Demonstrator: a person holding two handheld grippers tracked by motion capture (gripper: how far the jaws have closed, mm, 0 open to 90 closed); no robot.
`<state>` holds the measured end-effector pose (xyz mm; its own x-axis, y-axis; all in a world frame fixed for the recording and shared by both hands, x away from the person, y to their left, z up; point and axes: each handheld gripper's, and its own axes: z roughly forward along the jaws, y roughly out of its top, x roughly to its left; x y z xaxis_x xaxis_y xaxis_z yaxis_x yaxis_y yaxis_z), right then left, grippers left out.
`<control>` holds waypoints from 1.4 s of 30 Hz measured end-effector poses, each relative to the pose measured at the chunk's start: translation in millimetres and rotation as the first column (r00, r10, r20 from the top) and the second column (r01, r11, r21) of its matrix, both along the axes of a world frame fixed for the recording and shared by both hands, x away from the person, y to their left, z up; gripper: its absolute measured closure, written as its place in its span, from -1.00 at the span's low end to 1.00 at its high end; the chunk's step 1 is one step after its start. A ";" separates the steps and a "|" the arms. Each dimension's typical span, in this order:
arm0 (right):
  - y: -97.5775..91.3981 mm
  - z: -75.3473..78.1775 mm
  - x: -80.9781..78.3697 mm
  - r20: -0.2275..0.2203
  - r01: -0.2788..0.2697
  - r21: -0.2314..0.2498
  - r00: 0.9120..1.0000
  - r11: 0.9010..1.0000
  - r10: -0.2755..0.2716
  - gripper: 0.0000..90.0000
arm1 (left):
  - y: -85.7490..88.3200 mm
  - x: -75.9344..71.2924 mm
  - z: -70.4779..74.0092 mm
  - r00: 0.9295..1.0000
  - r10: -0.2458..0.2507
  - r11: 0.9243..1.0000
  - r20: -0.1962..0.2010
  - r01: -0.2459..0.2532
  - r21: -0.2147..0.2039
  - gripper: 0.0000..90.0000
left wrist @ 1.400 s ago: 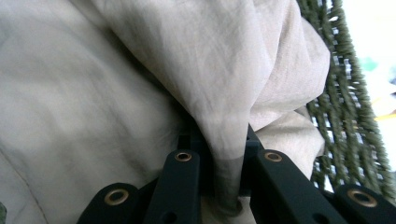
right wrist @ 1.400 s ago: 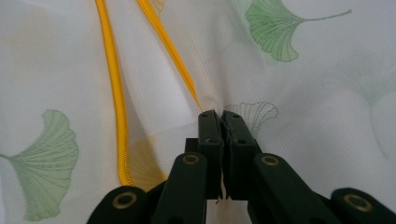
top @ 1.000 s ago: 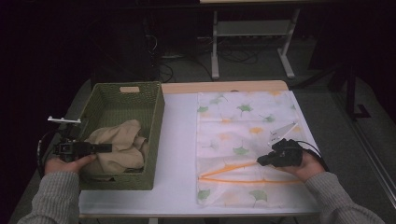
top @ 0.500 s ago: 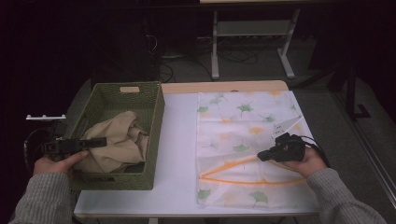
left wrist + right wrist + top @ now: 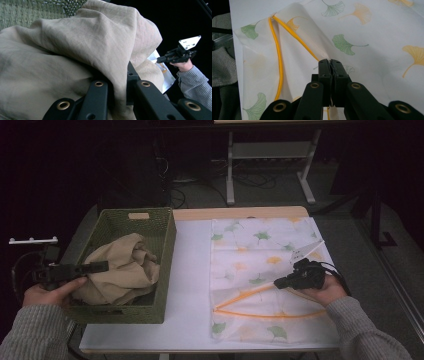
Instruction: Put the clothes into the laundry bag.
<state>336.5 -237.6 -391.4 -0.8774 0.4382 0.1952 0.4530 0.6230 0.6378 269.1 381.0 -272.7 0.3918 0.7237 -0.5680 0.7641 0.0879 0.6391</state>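
Note:
A tan cloth [image 5: 127,267] lies bunched in the green woven basket [image 5: 167,245] on the left of the table. My left gripper [image 5: 102,266] is shut on a fold of it; the left gripper view has the tan cloth [image 5: 75,50] pinched between the left gripper's [image 5: 120,82] jaws and draped over them. To the right lies a white mesh bag [image 5: 260,245] printed with leaves. My right gripper [image 5: 279,283] is shut on the upper lip of its orange-trimmed opening [image 5: 250,293]. In the right gripper view, the right gripper [image 5: 331,65] holds that lip [image 5: 294,32] raised off the white mesh bag [image 5: 374,50].
The white tabletop [image 5: 192,270] runs between basket and bag, with its front edge close to my forearms. Behind the table stand a metal frame [image 5: 270,155] and floor cables [image 5: 250,180]. The other hand's gripper [image 5: 175,56] appears far off in the left gripper view.
My left gripper has risen with the tan cloth, which now stands higher in the basket. The right gripper has stayed put on the bag's lip.

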 end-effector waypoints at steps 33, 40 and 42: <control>-0.9 8.3 2.2 0.021 0.019 0.008 1.000 1.000 -0.020 0.94 | -8.5 -22.5 60.1 0.983 -0.063 0.998 0.170 0.067 -0.016 0.87; 0.9 13.9 5.1 0.030 0.017 0.012 0.999 1.000 -0.018 0.94 | -19.2 -27.8 68.3 0.976 -0.110 0.993 0.187 0.114 -0.011 0.88; 1.1 13.5 5.5 0.025 0.020 0.013 0.999 1.000 -0.020 0.94 | -24.1 -28.5 69.7 0.973 -0.127 0.991 0.191 0.132 -0.013 0.88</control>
<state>342.1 -236.5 -377.9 -0.8733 0.4532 0.1788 0.4489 0.6060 0.6567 240.6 356.9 -203.0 0.5839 0.6460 -0.4917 0.6350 0.0140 0.7724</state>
